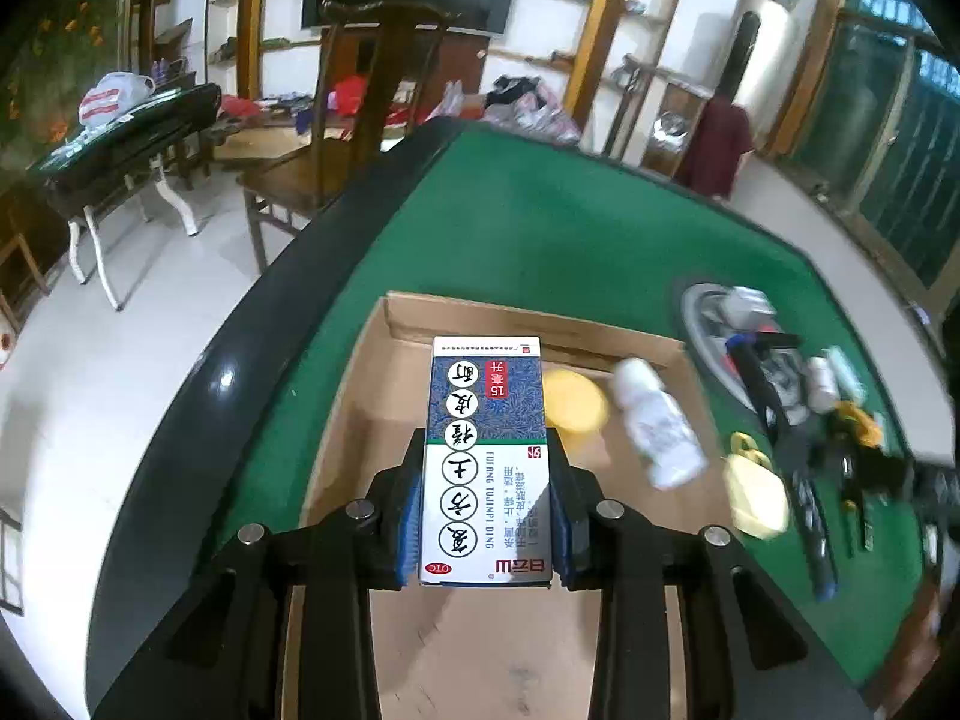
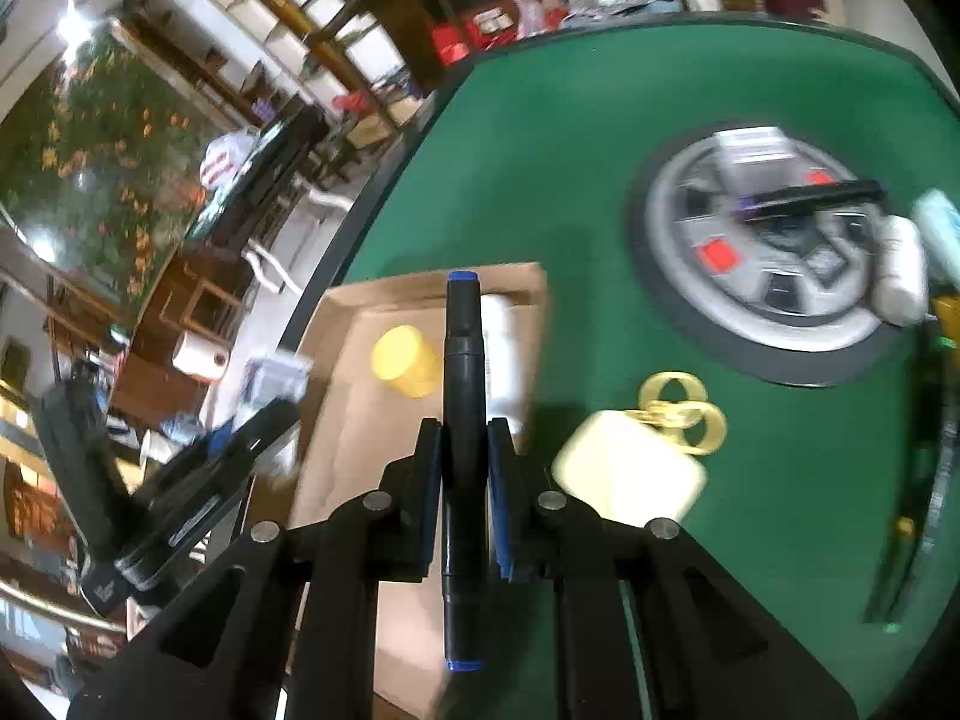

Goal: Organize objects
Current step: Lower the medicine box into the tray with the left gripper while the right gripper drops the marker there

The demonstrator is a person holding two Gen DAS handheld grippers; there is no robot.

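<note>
My left gripper [image 1: 486, 456] is shut on a blue-and-white medicine box [image 1: 486, 450] and holds it over the open cardboard box [image 1: 372, 420]. Inside the cardboard box lie a yellow round container [image 1: 573, 399] and a white bottle [image 1: 657, 429]. My right gripper [image 2: 463, 426] is shut on a black marker with blue ends [image 2: 463, 420], held above the right edge of the cardboard box [image 2: 354, 396]. The yellow container [image 2: 405, 360] shows there too, and my left gripper with the medicine box [image 2: 273, 372] is at the left.
The green felt table [image 1: 540, 228] has a round silver centre panel [image 2: 774, 240] with another black marker [image 2: 810, 195] across it. A cream pouch with gold rings [image 2: 630, 468], a white bottle [image 2: 897, 276] and dark tools [image 1: 840, 462] lie to the right. A wooden chair [image 1: 336, 138] stands behind the table.
</note>
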